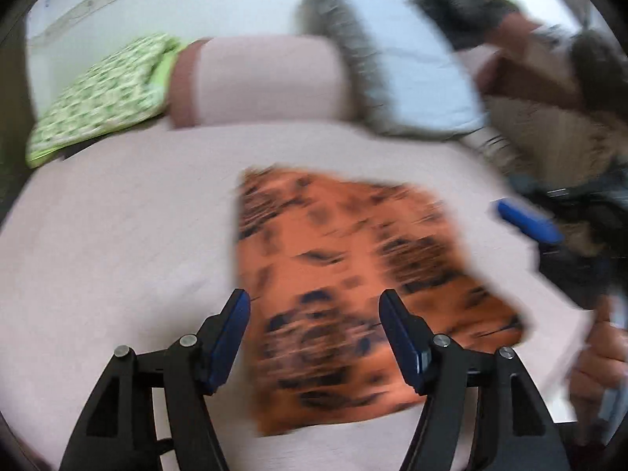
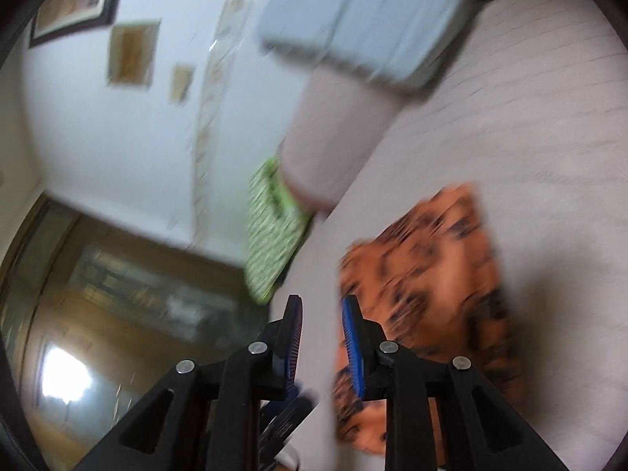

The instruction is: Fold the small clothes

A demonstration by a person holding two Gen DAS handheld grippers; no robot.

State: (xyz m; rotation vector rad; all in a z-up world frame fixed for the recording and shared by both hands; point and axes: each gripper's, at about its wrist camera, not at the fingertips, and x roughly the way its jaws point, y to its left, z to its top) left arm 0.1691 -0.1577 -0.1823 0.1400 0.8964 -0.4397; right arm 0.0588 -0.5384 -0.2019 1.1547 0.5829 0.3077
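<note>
An orange garment with black markings lies flat in a folded rectangle on the pale pink bed. My left gripper is open and empty, held just above the garment's near part. The right gripper shows as a blue fingertip at the garment's right side. In the right wrist view the right gripper is open with a narrow gap and empty, above the garment's left edge. Both views are motion-blurred.
A pink bolster, a green patterned pillow and a light blue pillow lie at the head of the bed. A person sits at the right. Wall pictures and a wooden floor show left.
</note>
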